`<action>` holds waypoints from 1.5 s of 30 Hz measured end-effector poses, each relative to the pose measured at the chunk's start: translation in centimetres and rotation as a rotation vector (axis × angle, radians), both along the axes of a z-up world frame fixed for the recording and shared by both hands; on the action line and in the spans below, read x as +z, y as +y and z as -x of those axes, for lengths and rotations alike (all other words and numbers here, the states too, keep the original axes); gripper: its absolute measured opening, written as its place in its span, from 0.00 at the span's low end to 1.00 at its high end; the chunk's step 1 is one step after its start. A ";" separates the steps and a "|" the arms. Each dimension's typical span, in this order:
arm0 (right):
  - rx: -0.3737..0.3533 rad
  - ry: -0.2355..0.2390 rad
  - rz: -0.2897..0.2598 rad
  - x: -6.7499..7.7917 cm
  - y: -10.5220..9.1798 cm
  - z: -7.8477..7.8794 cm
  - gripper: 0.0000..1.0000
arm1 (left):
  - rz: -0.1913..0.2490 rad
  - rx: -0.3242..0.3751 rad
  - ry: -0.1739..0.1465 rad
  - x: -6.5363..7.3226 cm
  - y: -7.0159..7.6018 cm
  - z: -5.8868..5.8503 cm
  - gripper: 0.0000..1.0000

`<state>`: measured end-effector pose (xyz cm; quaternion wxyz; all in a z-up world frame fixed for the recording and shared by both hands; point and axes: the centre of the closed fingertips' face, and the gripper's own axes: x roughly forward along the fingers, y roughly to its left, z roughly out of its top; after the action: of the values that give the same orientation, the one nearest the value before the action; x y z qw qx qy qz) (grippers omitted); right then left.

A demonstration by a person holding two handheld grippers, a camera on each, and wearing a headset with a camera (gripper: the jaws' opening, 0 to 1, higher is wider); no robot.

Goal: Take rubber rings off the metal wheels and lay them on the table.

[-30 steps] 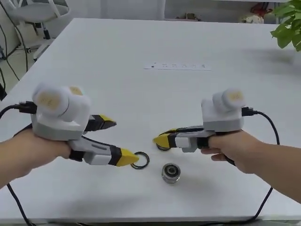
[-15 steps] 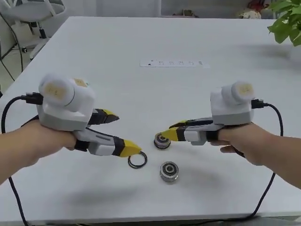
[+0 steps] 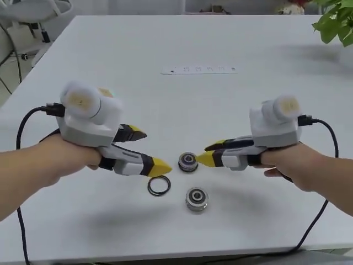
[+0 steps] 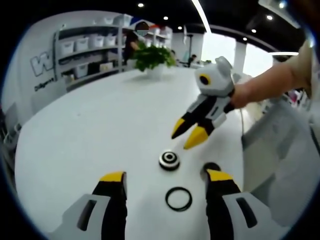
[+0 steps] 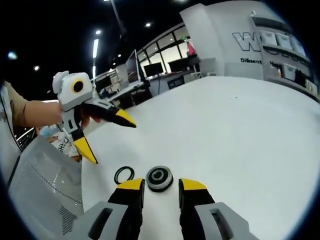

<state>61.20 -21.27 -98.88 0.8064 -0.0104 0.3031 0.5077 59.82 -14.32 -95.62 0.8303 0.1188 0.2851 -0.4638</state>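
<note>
1. The left gripper (image 3: 153, 150) is held in the person's left hand (image 3: 52, 163) above the white table (image 3: 248, 83). Its jaws are spread wide and nothing is gripped between them.
2. The right gripper (image 3: 207, 153) is held in the right hand (image 3: 292, 165) and is pointed toward the left gripper. Its jaws are parted by a narrow gap and are empty.
3. One loose black rubber ring (image 3: 159, 185) is seen lying flat on the table, just below the lower yellow tip of the left gripper. In the left gripper view it is framed between that gripper's two jaws.
4. A metal wheel (image 3: 188, 162) is seen standing on the table just in front of the right gripper's tips and near the ring. A dark outer band is shown around it.
5. A second metal wheel (image 3: 196, 199) is placed nearer the person, just beside the ring. Its outer rim is seen as bright metal.
6. Whether either gripper's tips touch the table cannot be told.
7. A flat white strip (image 3: 198, 69) with small marks is laid farther back on the table. A green plant (image 3: 336, 22) is seen at the far right corner.
</note>
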 end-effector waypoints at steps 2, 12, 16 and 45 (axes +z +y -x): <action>0.003 -0.004 0.007 -0.3 -0.1 0.1 0.25 | -0.001 -0.002 0.002 -0.2 -0.3 -0.1 0.63; 0.032 -0.024 0.033 -1.3 -0.2 0.3 0.25 | -0.010 -0.012 0.009 -0.9 -1.0 -0.4 0.60; 0.041 -0.030 0.035 -1.7 -0.1 0.3 0.24 | -0.016 -0.016 0.011 -1.3 -1.3 -0.5 0.58; 0.070 -0.064 0.047 -3.0 0.9 0.4 0.13 | -0.025 -0.035 0.019 -3.5 -4.3 -1.5 0.42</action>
<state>60.84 -20.40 -101.89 0.7969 -0.0564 0.2885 0.5278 61.30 -18.58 -99.11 0.8179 0.1299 0.2966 -0.4756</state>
